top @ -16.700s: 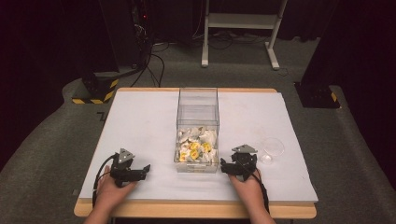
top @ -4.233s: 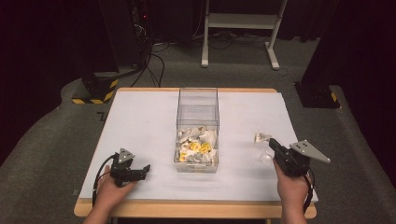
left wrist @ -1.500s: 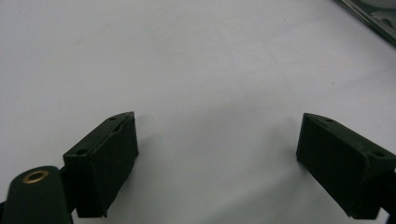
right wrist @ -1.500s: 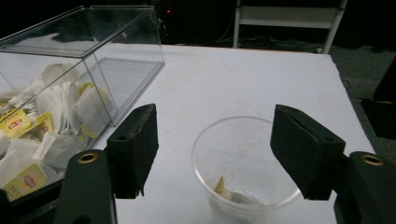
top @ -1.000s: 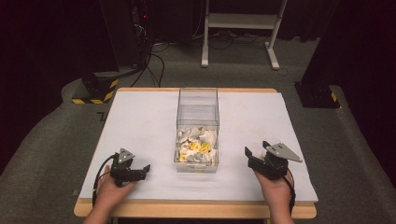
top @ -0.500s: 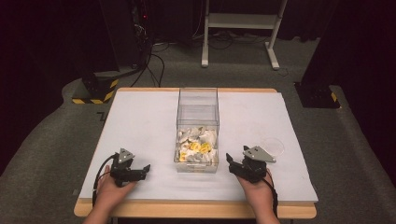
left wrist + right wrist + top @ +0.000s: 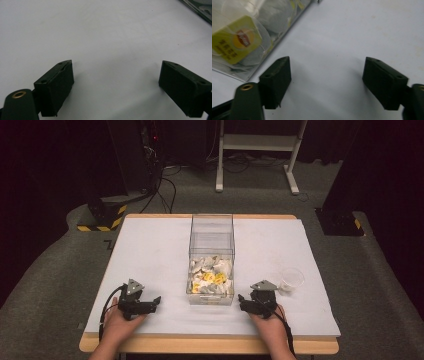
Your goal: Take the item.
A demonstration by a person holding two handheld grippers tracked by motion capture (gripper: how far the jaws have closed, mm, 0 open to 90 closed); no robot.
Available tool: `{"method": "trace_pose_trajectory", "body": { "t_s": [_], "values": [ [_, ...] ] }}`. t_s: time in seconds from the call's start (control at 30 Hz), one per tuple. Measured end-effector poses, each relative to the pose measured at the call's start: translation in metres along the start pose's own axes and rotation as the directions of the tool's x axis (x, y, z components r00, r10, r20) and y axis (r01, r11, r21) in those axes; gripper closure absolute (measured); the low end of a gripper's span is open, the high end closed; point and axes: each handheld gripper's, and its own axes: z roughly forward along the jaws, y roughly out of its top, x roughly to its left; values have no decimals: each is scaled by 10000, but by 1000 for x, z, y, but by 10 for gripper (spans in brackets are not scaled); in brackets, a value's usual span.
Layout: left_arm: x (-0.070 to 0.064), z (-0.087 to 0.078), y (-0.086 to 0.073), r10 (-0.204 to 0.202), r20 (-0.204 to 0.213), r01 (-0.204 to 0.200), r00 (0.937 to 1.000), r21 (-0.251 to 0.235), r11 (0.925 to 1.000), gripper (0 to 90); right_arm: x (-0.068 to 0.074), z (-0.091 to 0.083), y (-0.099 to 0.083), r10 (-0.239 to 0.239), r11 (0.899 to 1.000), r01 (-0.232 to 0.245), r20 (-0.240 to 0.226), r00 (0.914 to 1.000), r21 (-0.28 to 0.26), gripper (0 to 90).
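Note:
A clear plastic box (image 7: 211, 240) stands in the middle of the white table (image 7: 150, 250), with a heap of tea bags (image 7: 210, 279) in its near end. My left gripper (image 7: 155, 301) rests near the front edge, left of the box, pointing right. In the left gripper view its jaws (image 7: 116, 64) stand wide open over bare table. My right gripper (image 7: 242, 301) lies by the box's front right corner, pointing left. It is open (image 7: 327, 60) and holds nothing. Tea bags with a yellow tag (image 7: 235, 40) show through the box wall (image 7: 274, 41) just left of its jaws.
A small clear plastic cup (image 7: 291, 279) stands upright on the table, right of the box and just behind my right gripper. The box corner (image 7: 197, 7) shows at the top right of the left gripper view. Dark floor, cables and a white stand lie beyond the table.
My right gripper has moved left and toward the front edge, from over the cup to beside the box's front corner, so the cup shows. The left gripper has stayed put.

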Motion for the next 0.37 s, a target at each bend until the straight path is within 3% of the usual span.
{"method": "trace_pose_trajectory", "body": {
  "t_s": [0.37],
  "values": [
    [0, 0, 0, -21, -1, 21, 10000, -12, 10000, 129, 0, 1, 0, -20, 10000, 20, -9, 10000, 24, 205]
  ]
}}
